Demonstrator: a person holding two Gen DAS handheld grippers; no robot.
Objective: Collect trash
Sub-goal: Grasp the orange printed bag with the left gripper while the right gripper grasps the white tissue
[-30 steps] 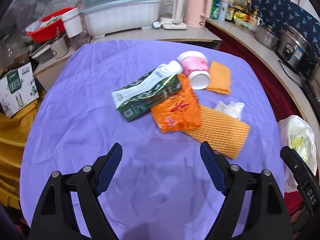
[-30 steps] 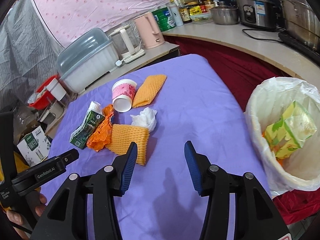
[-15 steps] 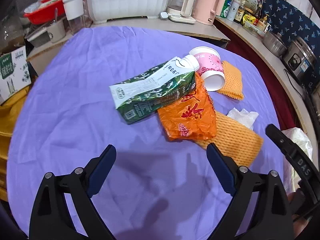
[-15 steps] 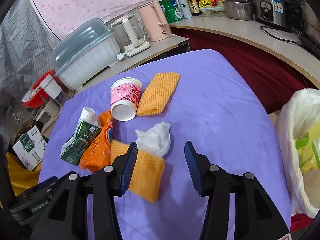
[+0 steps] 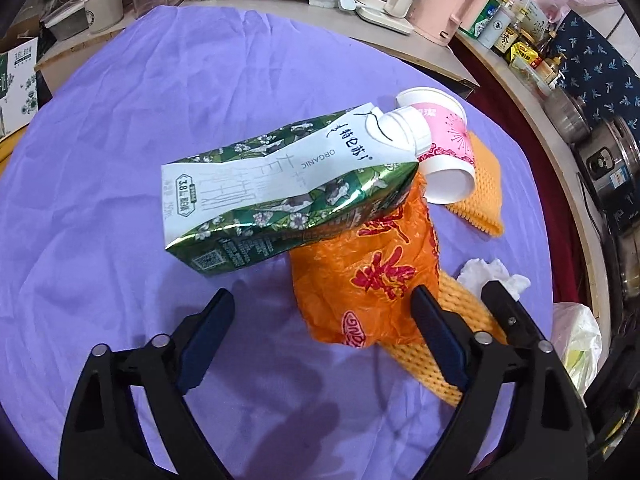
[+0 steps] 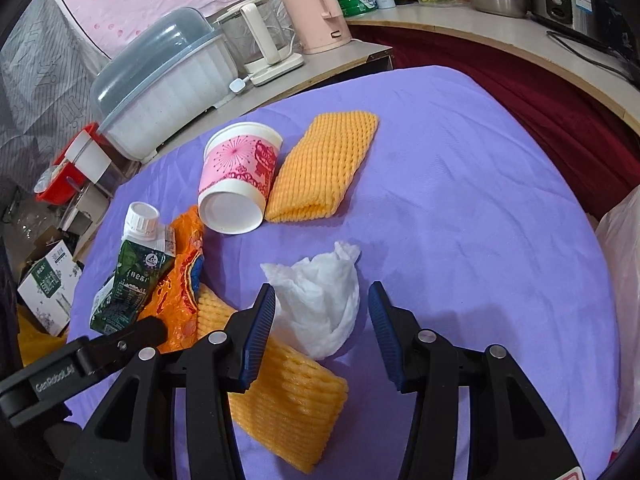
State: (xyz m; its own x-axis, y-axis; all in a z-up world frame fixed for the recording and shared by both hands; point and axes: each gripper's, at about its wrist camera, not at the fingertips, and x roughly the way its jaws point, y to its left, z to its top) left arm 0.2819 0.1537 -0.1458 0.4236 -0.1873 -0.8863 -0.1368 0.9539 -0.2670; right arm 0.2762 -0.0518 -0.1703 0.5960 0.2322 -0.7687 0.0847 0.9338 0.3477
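Trash lies on the purple tablecloth [image 5: 120, 128]. A green and white milk carton [image 5: 280, 192] lies on an orange plastic wrapper [image 5: 372, 276]; both also show in the right wrist view, the carton [image 6: 132, 280] and the wrapper [image 6: 180, 292]. A pink paper cup [image 6: 236, 184] lies on its side beside an orange foam net [image 6: 324, 168]. A second foam net [image 6: 288, 400] lies under a crumpled white tissue [image 6: 324, 304]. My left gripper [image 5: 320, 320] is open, its jaws around the wrapper's near end. My right gripper [image 6: 322, 320] is open with the tissue between its jaws.
A white trash bag [image 5: 580, 344] hangs off the table's right edge. Behind the table a counter holds a covered dish rack [image 6: 160, 84], a kettle [image 6: 260, 40], a pink jug [image 6: 316, 12], bottles and pots. A cardboard box [image 6: 48, 284] stands left of the table.
Both grippers have moved forward toward the trash. The left now has the wrapper's end between its jaws, the right has the tissue between its jaws. Both stay open.
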